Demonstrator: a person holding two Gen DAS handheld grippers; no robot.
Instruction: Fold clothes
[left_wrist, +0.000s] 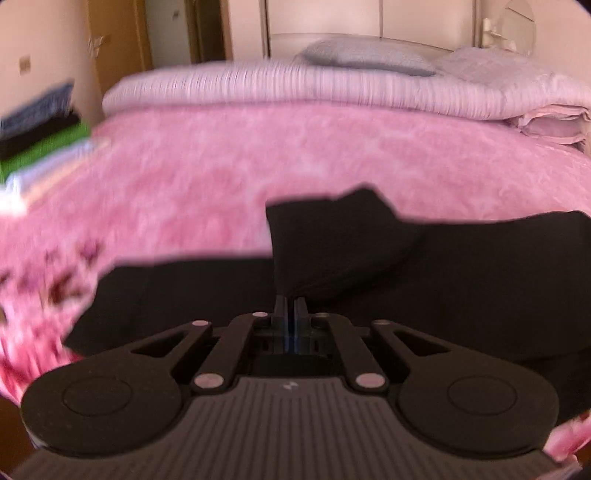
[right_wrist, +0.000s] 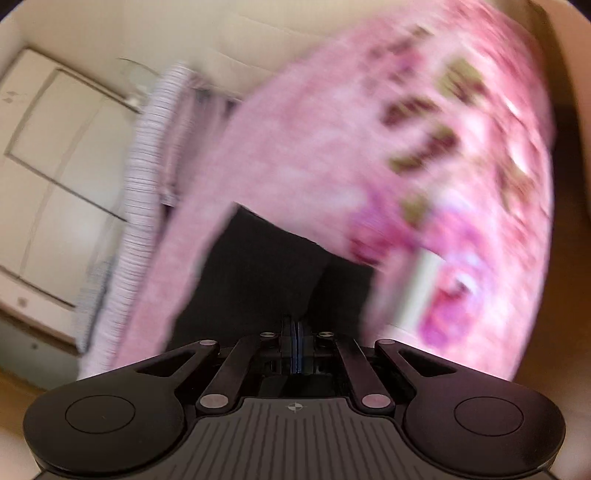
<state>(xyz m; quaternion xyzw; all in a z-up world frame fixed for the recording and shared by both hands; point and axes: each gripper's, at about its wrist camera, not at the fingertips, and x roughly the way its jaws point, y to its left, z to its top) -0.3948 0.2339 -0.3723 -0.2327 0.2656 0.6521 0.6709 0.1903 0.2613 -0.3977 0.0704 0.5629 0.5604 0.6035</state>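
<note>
Your left claw (left_wrist: 290, 301) is pinched tight on a raised corner of the black garment (left_wrist: 461, 280), its two fingers (left_wrist: 280, 308) pressed together with only a thin blue strip between them. The pinched flap stands up just beyond the fingertips, and the remainder of the one garment lies spread on the bed (left_wrist: 221, 177), reaching out to both sides of the claw.

Your right claw (right_wrist: 295, 326) is likewise squeezed narrow, and its tips meet the near edge of the same black garment (right_wrist: 266, 266); this view is tilted and blurred, so you can see the cloth at the tips but not how much of it is caught.

No brand name or writing can be read. Each claw body carries only a small pale mark at its middle, too small to make out.

Beyond the garment, the bed wears a pink fuzzy blanket with a flowered border on its near edge. At the head of the bed lie a folded striped quilt (left_wrist: 295, 88) and two pillows (left_wrist: 365, 57). Off the bed's left side sits one stack of folded clothes (left_wrist: 40, 133) in blue, black, green and white layers.
</note>
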